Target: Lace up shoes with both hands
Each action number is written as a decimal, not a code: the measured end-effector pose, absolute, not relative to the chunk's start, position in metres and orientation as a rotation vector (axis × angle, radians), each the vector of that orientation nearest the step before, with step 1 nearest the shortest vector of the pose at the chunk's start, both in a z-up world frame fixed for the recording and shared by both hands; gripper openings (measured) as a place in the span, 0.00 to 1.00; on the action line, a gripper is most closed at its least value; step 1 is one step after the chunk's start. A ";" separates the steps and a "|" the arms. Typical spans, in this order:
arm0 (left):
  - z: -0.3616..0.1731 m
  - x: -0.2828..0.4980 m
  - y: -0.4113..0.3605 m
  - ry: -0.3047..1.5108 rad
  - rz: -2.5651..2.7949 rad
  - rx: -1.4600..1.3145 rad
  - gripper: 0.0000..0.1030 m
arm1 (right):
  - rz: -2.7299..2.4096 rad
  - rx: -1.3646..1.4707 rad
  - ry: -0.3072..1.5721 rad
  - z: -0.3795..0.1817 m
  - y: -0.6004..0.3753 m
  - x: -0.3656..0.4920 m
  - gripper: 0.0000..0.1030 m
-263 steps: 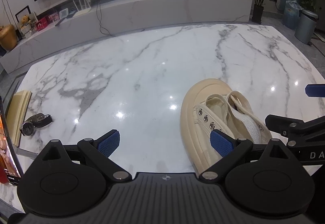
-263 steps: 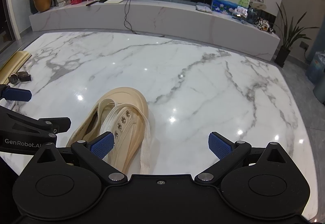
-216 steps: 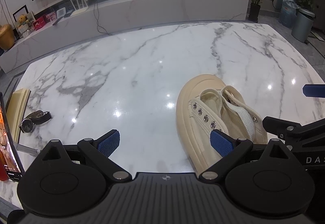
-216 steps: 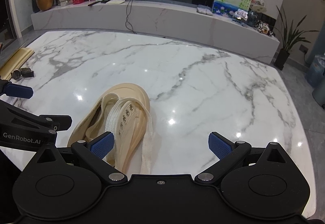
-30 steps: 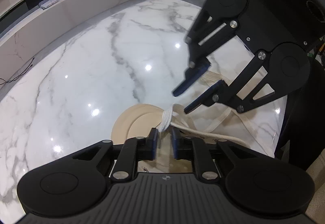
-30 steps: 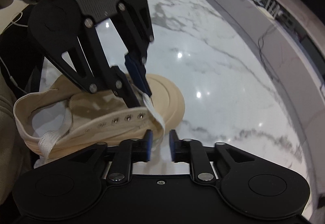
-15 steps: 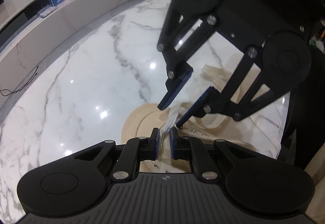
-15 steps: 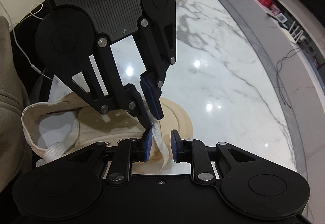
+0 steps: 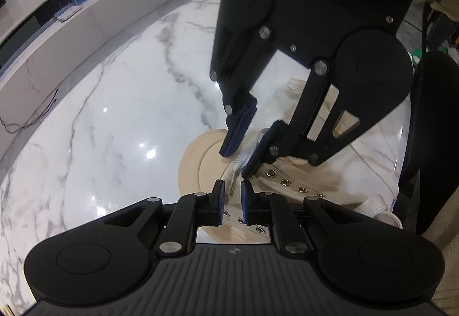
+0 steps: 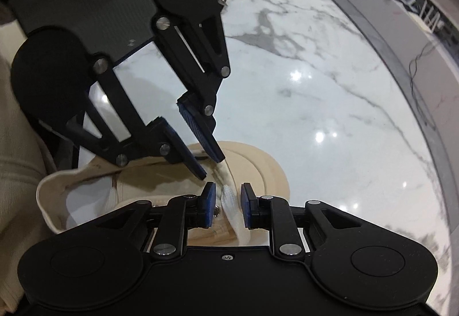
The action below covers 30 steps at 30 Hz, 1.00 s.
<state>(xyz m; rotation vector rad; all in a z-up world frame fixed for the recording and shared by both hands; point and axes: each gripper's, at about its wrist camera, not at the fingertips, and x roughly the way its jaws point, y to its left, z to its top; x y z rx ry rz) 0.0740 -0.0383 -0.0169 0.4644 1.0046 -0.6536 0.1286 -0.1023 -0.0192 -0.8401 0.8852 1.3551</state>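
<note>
- The left gripper (image 9: 231,202) is opening its jaws narrowly, with the white lace (image 9: 240,159) running loose between them.
- The right gripper (image 10: 226,208) is closing on that lace, its pads not yet pressing it.
- Beyond, the cream shoe (image 9: 200,152) is lying on the marble table (image 9: 114,103), toe pointing away.

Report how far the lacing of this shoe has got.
Done: little; the eyelets along the shoe show bare. In hand: the lace stands up near the toe, between the pads of both claws. The left claw is opening and the right claw is closing around it, with no pad pressing on it yet. Left: threading those eyelets and tying.
</note>
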 end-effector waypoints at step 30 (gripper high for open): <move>-0.037 0.080 -0.065 0.953 -0.809 0.590 0.05 | 1.210 -0.766 0.886 -0.010 -0.150 0.114 0.01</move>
